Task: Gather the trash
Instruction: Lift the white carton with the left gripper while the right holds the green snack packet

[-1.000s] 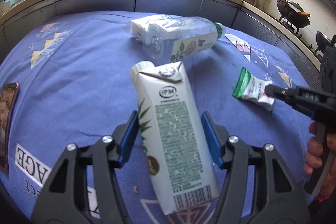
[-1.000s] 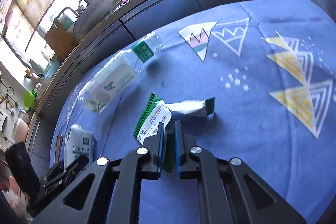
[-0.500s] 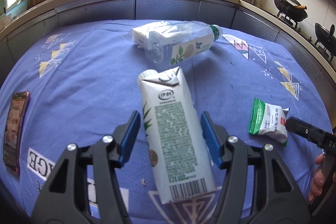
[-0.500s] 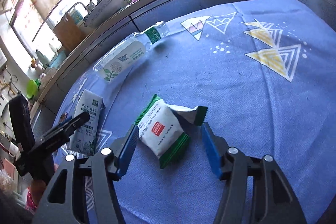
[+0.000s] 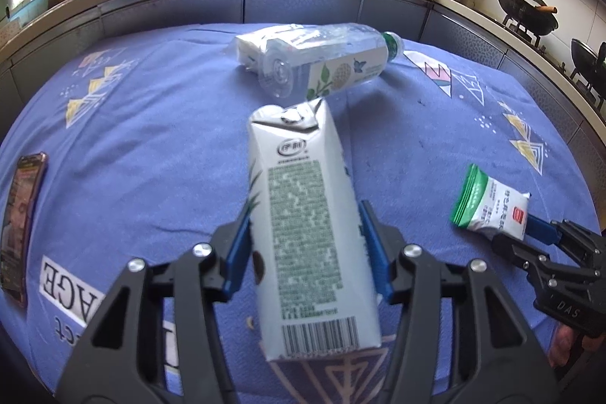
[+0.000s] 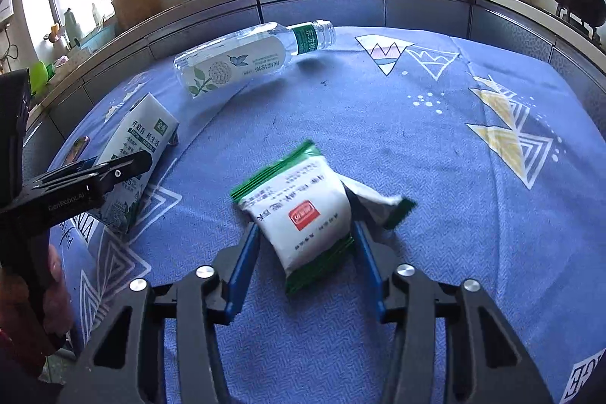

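**Both grippers closing in on trash on the blue cloth**

Left wrist view: the left gripper (image 5: 306,245) straddles a white milk carton (image 5: 306,214) that lies on the blue patterned tablecloth (image 5: 151,124), spout end pointing away and barcode end nearest the camera. The jaws have just been closing, with the carton between them; the blue pads (image 5: 238,252) sit right at the carton's long sides, and whether they already press on it cannot be told from here. Just beyond the carton's spout lies a clear plastic bottle (image 5: 322,63) on its side, green cap to the right, with a second white pack partly hidden behind it. A phone (image 5: 21,226) rests at the cloth's left edge. At the far right, the right gripper (image 5: 530,226) reaches the corner of a green-and-white snack packet (image 5: 488,203).

Right wrist view: the right gripper (image 6: 306,252) frames the snack packet (image 6: 299,211), which lies flat on the cloth with its torn flap to the right. These jaws have just been closing too; the packet sits between the blue pads (image 6: 242,264) with narrow gaps on both sides, so the jaws are spread and grip nothing. To the left, the left gripper (image 6: 110,169) lies over the milk carton (image 6: 140,139), and the bottle (image 6: 246,59) lies farther back near the counter.
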`<action>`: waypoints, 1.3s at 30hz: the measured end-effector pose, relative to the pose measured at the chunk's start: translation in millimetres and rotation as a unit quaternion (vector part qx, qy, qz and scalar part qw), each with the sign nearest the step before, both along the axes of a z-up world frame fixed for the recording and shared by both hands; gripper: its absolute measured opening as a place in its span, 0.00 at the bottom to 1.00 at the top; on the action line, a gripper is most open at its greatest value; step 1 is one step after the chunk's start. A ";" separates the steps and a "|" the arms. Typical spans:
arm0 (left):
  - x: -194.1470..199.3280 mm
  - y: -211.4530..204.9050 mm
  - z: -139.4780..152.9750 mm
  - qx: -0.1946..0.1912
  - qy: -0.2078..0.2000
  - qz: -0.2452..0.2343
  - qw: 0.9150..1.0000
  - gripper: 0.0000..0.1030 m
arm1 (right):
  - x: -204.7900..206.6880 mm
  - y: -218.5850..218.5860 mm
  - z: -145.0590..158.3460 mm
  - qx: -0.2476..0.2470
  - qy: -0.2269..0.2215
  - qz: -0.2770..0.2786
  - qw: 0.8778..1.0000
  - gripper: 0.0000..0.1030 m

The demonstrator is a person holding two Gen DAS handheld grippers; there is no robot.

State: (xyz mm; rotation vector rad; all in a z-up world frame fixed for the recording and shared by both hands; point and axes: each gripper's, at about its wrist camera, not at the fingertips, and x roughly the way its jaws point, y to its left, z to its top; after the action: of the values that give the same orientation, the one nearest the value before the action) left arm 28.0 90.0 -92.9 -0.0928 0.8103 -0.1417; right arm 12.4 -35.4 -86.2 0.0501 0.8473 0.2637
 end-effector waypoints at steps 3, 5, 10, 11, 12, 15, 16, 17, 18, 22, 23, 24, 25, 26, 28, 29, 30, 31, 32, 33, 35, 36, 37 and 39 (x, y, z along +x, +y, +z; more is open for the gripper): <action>-1.1 -3.8 1.0 0.000 -0.001 -0.006 1.000 0.50 | -1.6 -2.9 2.3 0.007 -0.005 0.001 1.000 0.32; -2.4 -7.9 2.1 0.003 -0.002 -0.011 1.000 0.50 | -2.7 -4.0 3.9 0.010 -0.008 0.001 1.000 0.27; -4.7 -20.5 5.7 0.018 -0.008 -0.020 1.000 0.49 | -6.1 -8.7 7.4 0.013 -0.017 -0.010 1.000 0.26; -5.0 -22.6 6.8 0.022 -0.011 -0.019 1.000 0.49 | -7.1 -10.7 9.2 0.012 -0.022 -0.014 1.000 0.26; -5.1 -24.5 8.2 0.026 -0.013 -0.019 0.999 0.49 | -8.0 -12.9 11.1 0.012 -0.027 -0.018 0.999 0.26; -4.4 -27.5 13.5 0.025 -0.020 -0.020 0.999 0.48 | -9.4 -22.2 15.2 0.015 -0.034 -0.030 0.999 0.26; -4.3 -28.6 15.0 0.023 -0.020 -0.022 0.999 0.47 | -9.9 -25.2 16.4 0.017 -0.036 -0.035 0.999 0.26; -4.5 -30.2 16.3 0.024 -0.022 -0.021 0.999 0.46 | -10.5 -28.0 17.5 0.019 -0.039 -0.039 0.998 0.26; -5.0 -32.1 17.0 0.026 -0.024 -0.021 0.999 0.46 | -11.3 -30.7 18.5 0.021 -0.041 -0.041 0.998 0.26; -6.0 -38.5 16.8 0.028 -0.022 -0.025 0.999 0.46 | -13.4 -39.3 19.1 0.025 -0.045 -0.049 0.997 0.26; -6.7 -39.7 17.0 0.028 -0.023 -0.024 0.999 0.46 | -13.6 -40.5 18.6 0.026 -0.044 -0.049 0.997 0.26; -7.5 -40.5 17.3 0.028 -0.024 -0.025 0.999 0.46 | -14.1 -41.6 17.7 0.027 -0.044 -0.050 0.997 0.26; -8.1 -41.3 17.7 0.027 -0.025 -0.026 0.999 0.46 | -14.6 -41.9 17.1 0.027 -0.043 -0.050 0.997 0.26; -8.6 -42.0 18.0 0.026 -0.025 -0.027 0.999 0.46 | -15.3 -41.6 16.8 0.028 -0.042 -0.050 0.997 0.26; -10.0 -43.3 18.8 0.024 -0.026 -0.028 0.999 0.46 | -16.1 -42.9 15.9 0.029 -0.042 -0.050 0.997 0.26; -10.7 -43.8 19.1 0.023 -0.027 -0.029 0.999 0.46 | -16.3 -43.1 15.9 0.030 -0.042 -0.049 0.997 0.26; -10.7 -44.2 18.9 0.022 -0.027 -0.030 0.999 0.46 | -16.0 -42.6 15.7 0.030 -0.042 -0.049 0.997 0.26; -11.0 -44.8 18.6 0.020 -0.026 -0.030 0.999 0.46 | -16.7 -42.7 15.6 0.030 -0.042 -0.049 0.997 0.26; -11.3 -45.6 17.9 0.019 -0.025 -0.031 0.999 0.46 | -17.0 -42.9 15.0 0.031 -0.041 -0.048 0.998 0.26; -11.3 -46.8 17.4 0.021 -0.025 -0.032 0.999 0.46 | -17.9 -42.9 14.5 0.031 -0.040 -0.047 0.998 0.26; -12.3 -49.4 16.0 0.026 -0.026 -0.034 0.999 0.46 | -18.8 -42.4 12.2 0.031 -0.035 -0.045 0.998 0.26; -12.7 -50.3 15.1 0.027 -0.025 -0.034 0.999 0.46 | -18.3 -43.0 10.8 0.031 -0.032 -0.044 0.998 0.26; -12.8 -50.3 13.9 0.026 -0.023 -0.033 0.999 0.46 | -17.8 -43.0 9.8 0.031 -0.029 -0.043 0.998 0.26; -12.6 -48.9 11.1 0.023 -0.019 -0.031 0.999 0.46 | -17.1 -42.6 6.8 0.030 -0.021 -0.040 0.998 0.26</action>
State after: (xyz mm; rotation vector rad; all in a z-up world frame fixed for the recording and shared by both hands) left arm 15.4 41.1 -81.8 -0.0214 0.7788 -0.1825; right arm -4.7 -78.0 -79.4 0.1346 0.7929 0.2140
